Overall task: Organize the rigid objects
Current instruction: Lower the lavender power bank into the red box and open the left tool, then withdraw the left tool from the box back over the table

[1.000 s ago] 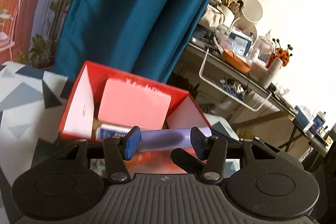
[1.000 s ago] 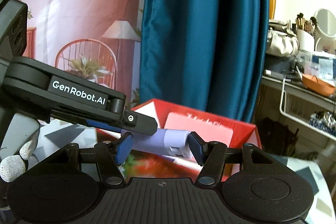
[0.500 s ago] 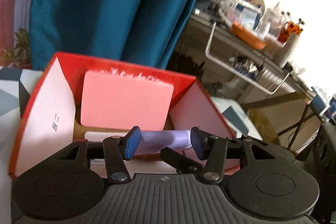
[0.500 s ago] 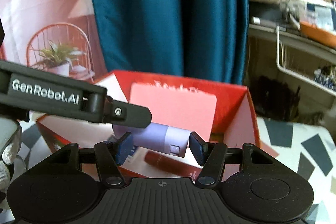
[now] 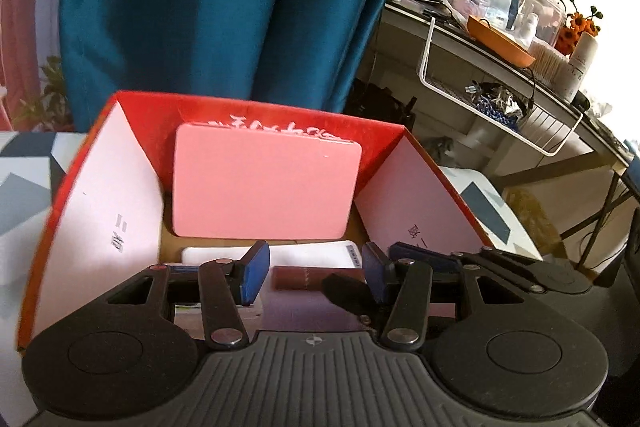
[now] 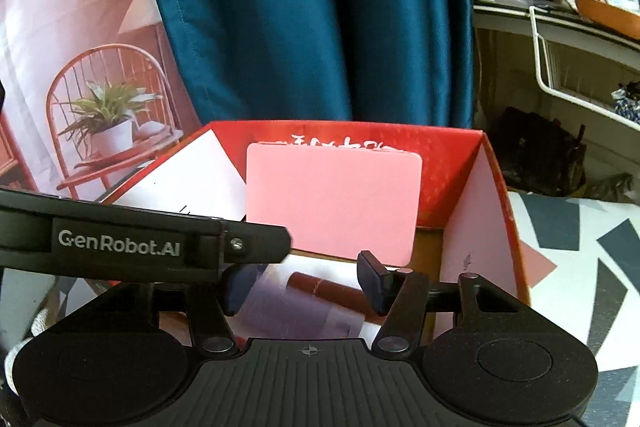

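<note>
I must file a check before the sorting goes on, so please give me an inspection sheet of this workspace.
Surface: table under a grey geometric cloth; the box stands on it.
Job's things: open red box; inside, a pink card leans on the back wall, and a dark red tube and a white flat pack lie on the bottom.
Clutter: nothing seen on the table; side desk crowded with jars and an orange tray.
Grippers: left gripper and right gripper both open, over the box, gripping nothing.
Cables: thin dark wire at the side desk.
Surroundings: teal curtain, printed backdrop with a chair.
</note>
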### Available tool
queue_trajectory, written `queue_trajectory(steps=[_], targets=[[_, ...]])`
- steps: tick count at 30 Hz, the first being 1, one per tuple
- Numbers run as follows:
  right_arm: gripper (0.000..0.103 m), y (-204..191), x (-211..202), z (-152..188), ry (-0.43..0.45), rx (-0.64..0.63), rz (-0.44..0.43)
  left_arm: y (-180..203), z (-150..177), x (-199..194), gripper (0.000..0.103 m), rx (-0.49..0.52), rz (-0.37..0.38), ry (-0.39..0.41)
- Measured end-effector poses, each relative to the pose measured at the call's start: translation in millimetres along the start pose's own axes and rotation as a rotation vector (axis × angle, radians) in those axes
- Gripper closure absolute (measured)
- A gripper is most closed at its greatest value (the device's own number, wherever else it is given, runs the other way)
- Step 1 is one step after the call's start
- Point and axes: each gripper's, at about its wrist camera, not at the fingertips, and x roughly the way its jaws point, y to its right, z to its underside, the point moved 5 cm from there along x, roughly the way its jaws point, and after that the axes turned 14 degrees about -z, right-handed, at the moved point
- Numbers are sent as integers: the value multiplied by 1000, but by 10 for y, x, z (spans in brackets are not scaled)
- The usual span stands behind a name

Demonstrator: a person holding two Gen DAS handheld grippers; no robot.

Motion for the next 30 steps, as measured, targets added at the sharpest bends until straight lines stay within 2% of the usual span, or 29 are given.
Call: queue_trajectory(steps=[2,6,9,12,14,16,19,25,30], targets=[[49,-13,-46,-5,-1,-9,21,-20,-10,-61,50,12,-19,14],[35,-18,-146,-11,-2,-11,60,-38,-24,-200,48,42,-49,41],[25,-41,-236,-11,1,-16,84,-55,-21,-333,42,68,-77,67],[9,-88,-331,-23,8,-26,101,-94,-15,-465,28,71,-96,90],[1,-124,-403,-25,17,-36,113,-128,-10,-574,13,72,-106,114],[1,-171,-468,-21,25,-48,125,-151,-5,-676,4,76,-118,141],[1,-231,-544,1,22,-53,128,-200,9,-853,0,88,-140,181],[0,-345,-754,108,65,-44,132,-336,126,-1100,0,98,-145,195],[0,-452,-852,320,83,-47,131,-501,396,-1188,0,95,-133,170]])
